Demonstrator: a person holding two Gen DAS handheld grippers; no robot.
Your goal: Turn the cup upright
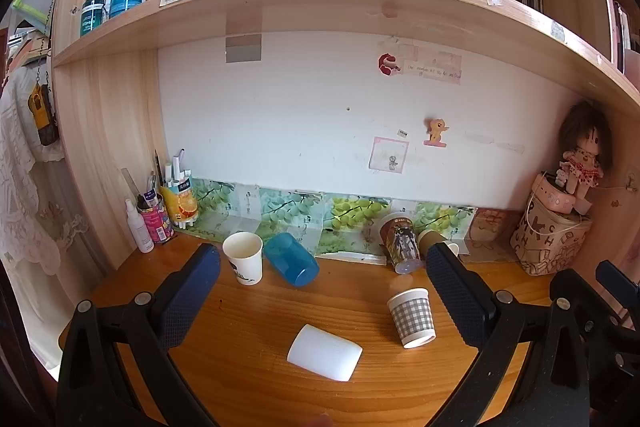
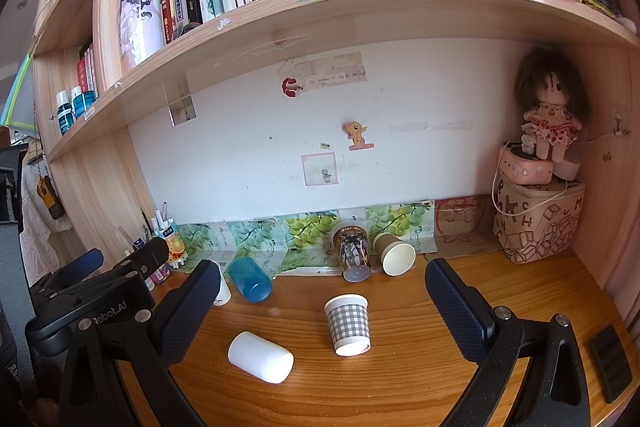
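Two grippers, your left gripper (image 1: 322, 271) and right gripper (image 2: 322, 287), are spread wide and hold nothing. On the desk (image 2: 400, 379), the white cup (image 2: 261, 357) lies on its side at 7 o'clock from the checked cup (image 2: 348, 325).

Showing plain white on the fallen cup (image 2: 261, 357), grey-and-white check on the gingham cup (image 2: 347, 324), translucent blue on the tumbler (image 2: 250, 279), warm orange wood grain across the worktop (image 2: 400, 383), dark blue on the tongs' pads (image 2: 456, 311).
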